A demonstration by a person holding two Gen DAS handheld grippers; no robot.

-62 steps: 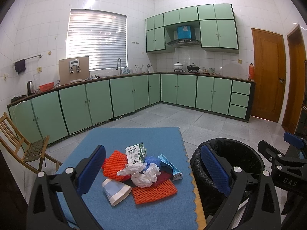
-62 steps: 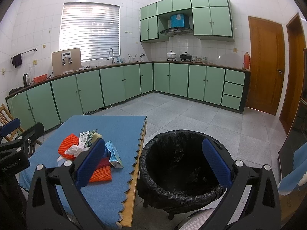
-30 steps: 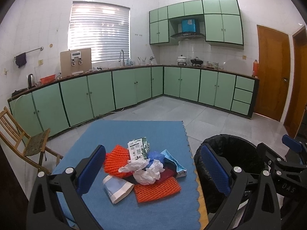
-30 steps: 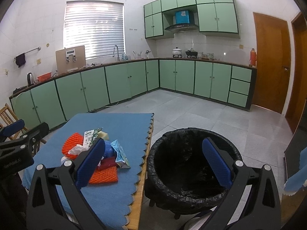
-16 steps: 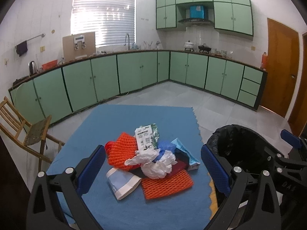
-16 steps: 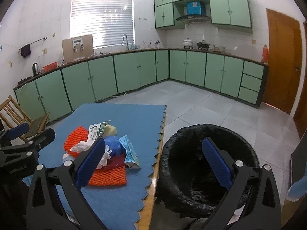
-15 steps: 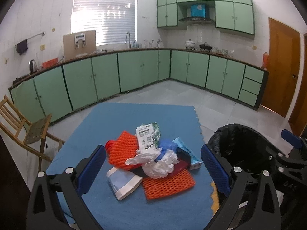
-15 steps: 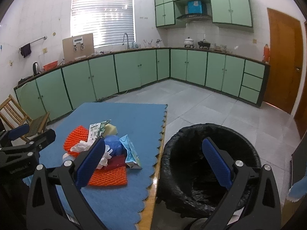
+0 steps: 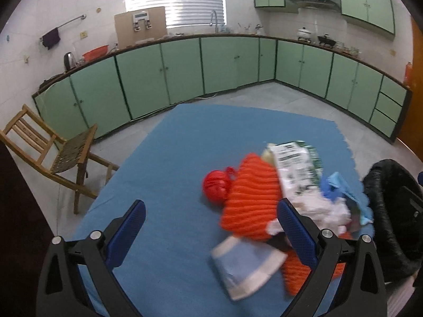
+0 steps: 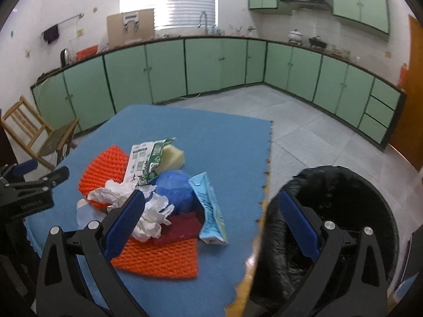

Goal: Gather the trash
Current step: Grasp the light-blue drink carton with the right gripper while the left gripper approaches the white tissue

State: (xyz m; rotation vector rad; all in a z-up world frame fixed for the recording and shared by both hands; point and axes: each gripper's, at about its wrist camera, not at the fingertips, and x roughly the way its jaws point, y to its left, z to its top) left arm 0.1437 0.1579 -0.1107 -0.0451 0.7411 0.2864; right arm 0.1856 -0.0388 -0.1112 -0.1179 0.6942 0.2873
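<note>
A wooden chair (image 9: pixel 50 153) stands on the tiled floor at the far left, beside a table covered by a blue foam mat (image 9: pixel 185 142). The left gripper (image 9: pixel 211 229) hangs above the mat's near-left part with its jaws spread wide and nothing between them; its right finger (image 9: pixel 296 232) overlaps the edge of the trash pile.

The trash sits together on the mat's right half. From the left: a small red ball-like item (image 9: pixel 215 185), blurred, so what it is cannot be told; an orange foam net (image 10: pixel 104 167); a crumpled white tissue (image 10: pixel 137 206); a green-and-white printed wrapper (image 10: pixel 145 165) leaning on a pale yellow sponge block (image 10: pixel 173 158); a blue crumpled bag (image 10: pixel 175 192); a dark red flat piece (image 10: pixel 182 228); a second orange foam net (image 10: pixel 161 257) nearest the camera; and a light blue carton-like pack (image 10: pixel 210 212) by the mat's scalloped right edge.

The right gripper (image 10: pixel 211 227) is wide open and empty, straddling the table edge. Just right of the table stands a bin lined with a black bag (image 10: pixel 343 216).
</note>
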